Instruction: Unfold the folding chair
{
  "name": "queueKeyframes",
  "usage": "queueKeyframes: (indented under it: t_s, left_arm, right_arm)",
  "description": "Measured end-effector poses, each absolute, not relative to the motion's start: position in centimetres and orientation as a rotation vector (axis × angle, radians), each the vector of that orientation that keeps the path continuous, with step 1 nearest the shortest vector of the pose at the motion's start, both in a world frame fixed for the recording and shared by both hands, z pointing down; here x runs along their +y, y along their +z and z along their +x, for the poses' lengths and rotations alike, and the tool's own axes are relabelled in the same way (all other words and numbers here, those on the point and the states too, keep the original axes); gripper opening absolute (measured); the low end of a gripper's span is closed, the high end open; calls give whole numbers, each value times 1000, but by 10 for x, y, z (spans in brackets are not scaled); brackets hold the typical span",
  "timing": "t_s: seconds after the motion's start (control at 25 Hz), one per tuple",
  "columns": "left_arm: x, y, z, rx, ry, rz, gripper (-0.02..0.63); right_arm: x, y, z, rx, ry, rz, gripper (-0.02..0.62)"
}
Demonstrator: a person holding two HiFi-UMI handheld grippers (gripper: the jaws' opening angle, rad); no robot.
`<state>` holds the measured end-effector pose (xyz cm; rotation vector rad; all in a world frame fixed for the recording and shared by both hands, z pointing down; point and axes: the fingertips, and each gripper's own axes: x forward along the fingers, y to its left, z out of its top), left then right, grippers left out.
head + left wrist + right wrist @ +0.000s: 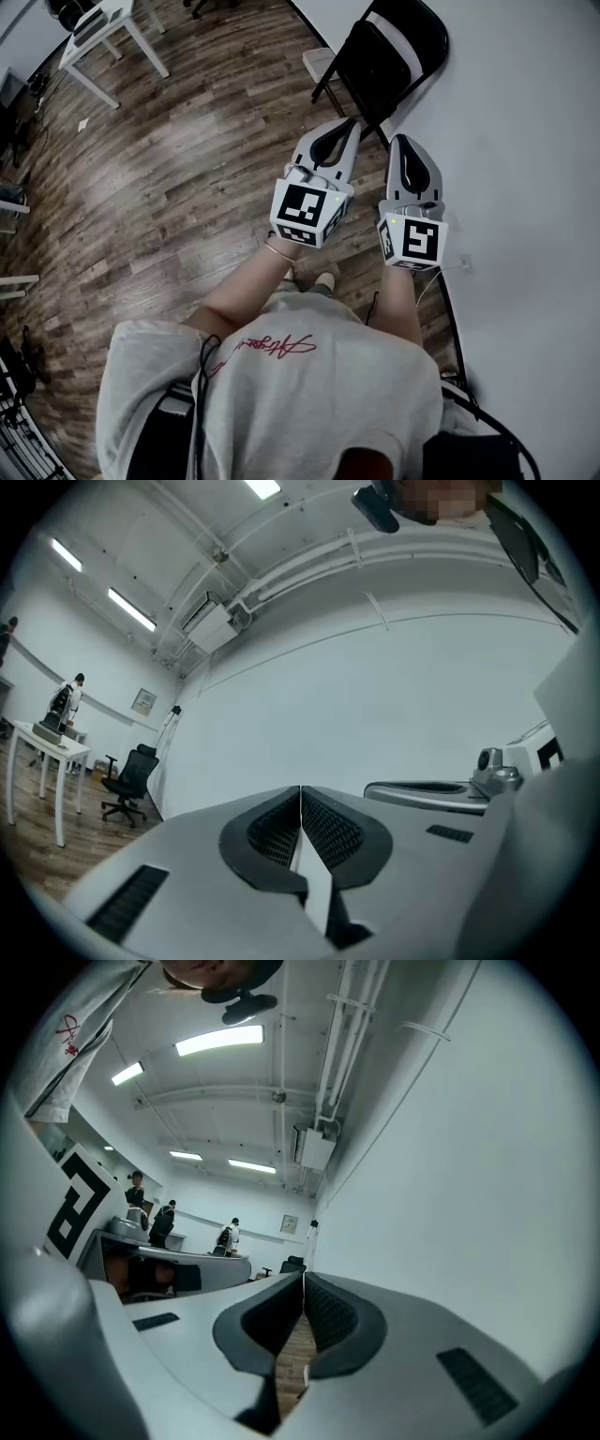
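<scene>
The black folding chair (389,52) leans folded against the white wall at the top right of the head view. My left gripper (347,127) and right gripper (405,142) are held side by side in front of me, just short of the chair and apart from it. Both are shut with nothing between the jaws. In the left gripper view the pads (281,832) meet in a closed line, facing the bare wall. The right gripper view shows its pads (323,1321) closed too, with a strip of floor below. The chair appears in neither gripper view.
The white wall (525,141) runs down the right side. A white table (103,33) stands at the far left on the wood floor (187,187). A black office chair (127,780) and several people (159,1222) are far off. Cables lie by my feet (459,375).
</scene>
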<state>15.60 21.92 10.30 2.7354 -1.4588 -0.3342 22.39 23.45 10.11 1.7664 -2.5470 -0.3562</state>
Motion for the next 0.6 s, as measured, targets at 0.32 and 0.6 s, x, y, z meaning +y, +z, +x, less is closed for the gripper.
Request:
queueKeyframes:
  t_s: [0.32, 0.6]
  left_arm:
    - [219, 107, 167, -1441, -305, 2749, 17]
    - [214, 110, 176, -1444, -307, 2749, 17]
  right_arm:
    - [235, 100, 235, -2532, -357, 1822, 18]
    - [238, 96, 249, -2506, -426, 1818, 18]
